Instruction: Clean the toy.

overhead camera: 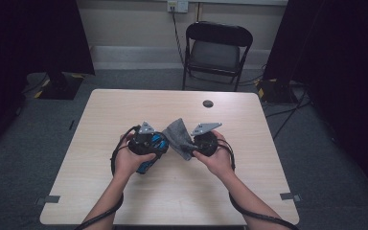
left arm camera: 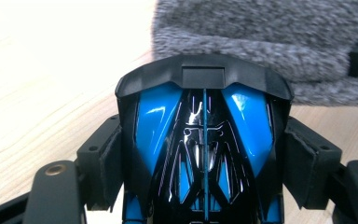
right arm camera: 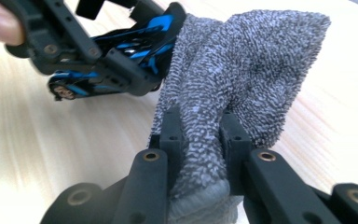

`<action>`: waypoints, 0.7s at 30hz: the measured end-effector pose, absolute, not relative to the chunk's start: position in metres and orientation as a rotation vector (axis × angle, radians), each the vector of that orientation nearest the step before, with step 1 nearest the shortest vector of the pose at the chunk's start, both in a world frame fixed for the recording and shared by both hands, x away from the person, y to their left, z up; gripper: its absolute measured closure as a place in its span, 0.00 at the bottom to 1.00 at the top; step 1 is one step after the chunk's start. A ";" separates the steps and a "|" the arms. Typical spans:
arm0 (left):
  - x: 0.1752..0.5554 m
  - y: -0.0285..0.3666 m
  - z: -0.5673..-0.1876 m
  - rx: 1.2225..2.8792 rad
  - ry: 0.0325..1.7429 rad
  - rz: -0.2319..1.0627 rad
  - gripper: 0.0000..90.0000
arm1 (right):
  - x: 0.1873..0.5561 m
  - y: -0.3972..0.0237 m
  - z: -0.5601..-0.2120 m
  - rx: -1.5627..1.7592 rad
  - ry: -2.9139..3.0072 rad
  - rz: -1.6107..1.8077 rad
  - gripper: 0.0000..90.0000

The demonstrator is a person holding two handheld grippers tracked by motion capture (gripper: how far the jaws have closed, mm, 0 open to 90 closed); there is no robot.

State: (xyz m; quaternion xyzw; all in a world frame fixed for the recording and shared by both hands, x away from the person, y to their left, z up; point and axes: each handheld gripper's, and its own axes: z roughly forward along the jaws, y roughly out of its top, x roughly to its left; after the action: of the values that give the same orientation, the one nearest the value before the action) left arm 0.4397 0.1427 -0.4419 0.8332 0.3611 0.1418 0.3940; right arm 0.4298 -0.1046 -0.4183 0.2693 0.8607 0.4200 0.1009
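While cloth hides it, toy car's nose unseen.

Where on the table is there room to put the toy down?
The table is bare along its far edge, around the round hole, and down both sides. The middle is crowded: both tongs, the blue toy and the grey cloth meet there.

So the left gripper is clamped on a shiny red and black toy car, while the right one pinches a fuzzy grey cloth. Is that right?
Nearly. The shiny toy car in the left gripper is blue and black, not red, as the left gripper view shows. The right gripper does pinch the fuzzy grey cloth.
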 end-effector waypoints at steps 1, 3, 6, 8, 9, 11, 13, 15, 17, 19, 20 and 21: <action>0.440 0.143 -0.442 2.116 0.917 0.369 0.28 | 0.429 -0.105 -0.419 0.802 2.545 1.249 0.84; 0.441 0.144 -0.443 2.122 0.920 0.373 0.28 | 0.426 -0.106 -0.419 0.789 2.548 1.259 0.84; 0.441 0.146 -0.444 2.117 0.930 0.372 0.29 | 0.422 -0.109 -0.423 0.777 2.564 1.265 0.84; 0.441 0.147 -0.445 2.109 0.942 0.371 0.28 | 0.419 -0.111 -0.425 0.773 2.573 1.275 0.84; 0.442 0.148 -0.445 2.108 0.945 0.372 0.28 | 0.418 -0.111 -0.427 0.770 2.575 1.275 0.84; 0.442 0.149 -0.445 2.110 0.947 0.375 0.28 | 0.415 -0.113 -0.429 0.763 2.578 1.284 0.84; 0.442 0.150 -0.445 2.113 0.950 0.387 0.29 | 0.413 -0.115 -0.431 0.768 2.575 1.297 0.84; 0.442 0.150 -0.444 2.104 0.962 0.381 0.28 | 0.412 -0.116 -0.432 0.767 2.580 1.297 0.84; 0.442 0.150 -0.443 2.108 0.955 0.387 0.28 | 0.411 -0.116 -0.434 0.762 2.588 1.298 0.84; 0.441 0.150 -0.443 2.104 0.957 0.385 0.28 | 0.409 -0.117 -0.435 0.759 2.585 1.300 0.84; 0.441 0.150 -0.442 2.104 0.958 0.390 0.28 | 0.409 -0.118 -0.435 0.761 2.578 1.297 0.84; 0.442 0.151 -0.442 2.106 0.958 0.392 0.28 | 0.408 -0.119 -0.435 0.759 2.573 1.299 0.84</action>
State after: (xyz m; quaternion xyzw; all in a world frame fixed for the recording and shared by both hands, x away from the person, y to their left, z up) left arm 0.4417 0.1509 -0.4422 0.8276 0.3763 0.1539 0.3870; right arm 0.4080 -0.1187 -0.4349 0.2536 0.8605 0.4344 0.0803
